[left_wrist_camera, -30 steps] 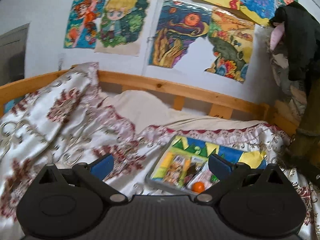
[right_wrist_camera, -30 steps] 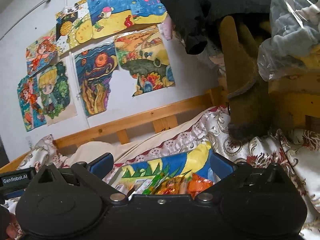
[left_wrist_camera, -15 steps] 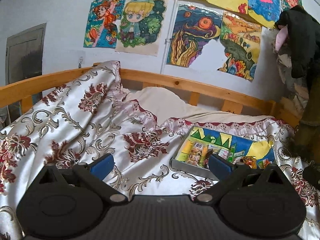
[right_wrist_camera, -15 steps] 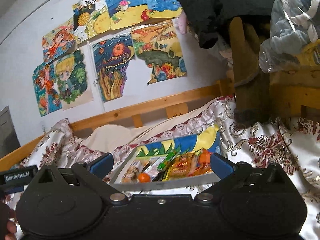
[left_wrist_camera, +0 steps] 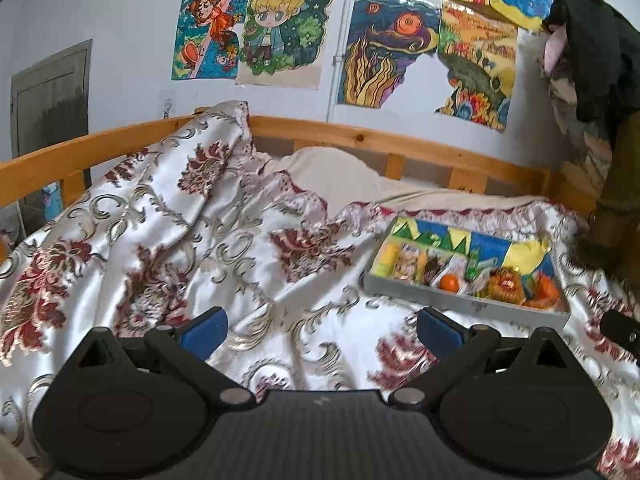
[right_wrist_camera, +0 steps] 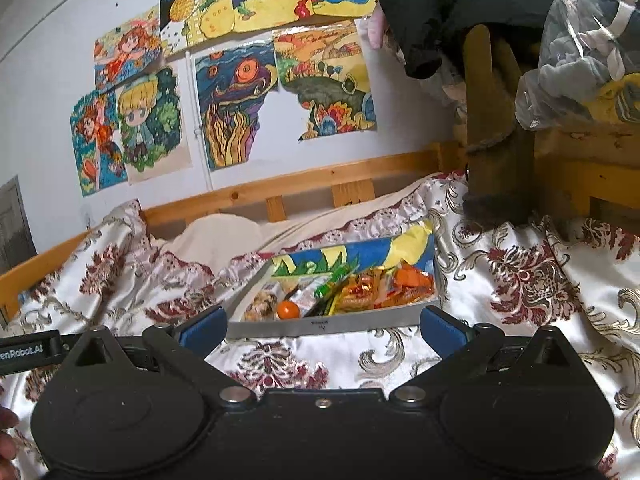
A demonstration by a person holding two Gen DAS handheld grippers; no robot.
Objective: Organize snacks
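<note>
Where drawings (left_wrist_camera: 416, 48) hang, quilted bed (left_wrist_camera: 248, 264), tray (right_wrist_camera: 332, 326)

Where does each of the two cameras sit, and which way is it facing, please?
Left wrist: on the left gripper, open over the bedspread, facing the wall drawings; snack box ahead-right.
Right wrist: on the right gripper, open, facing the snack box directly.
Shared: box, small orange fruit, wooden bed rail.

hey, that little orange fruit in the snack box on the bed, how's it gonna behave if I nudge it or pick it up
The orange fruit looks round and smooth, so a nudge would probably roll it. It sits among wrappers in the snack box, which may stop it. It seems small against the open right tool, so it is likely light; a hard squeeze might bruise it.
</note>
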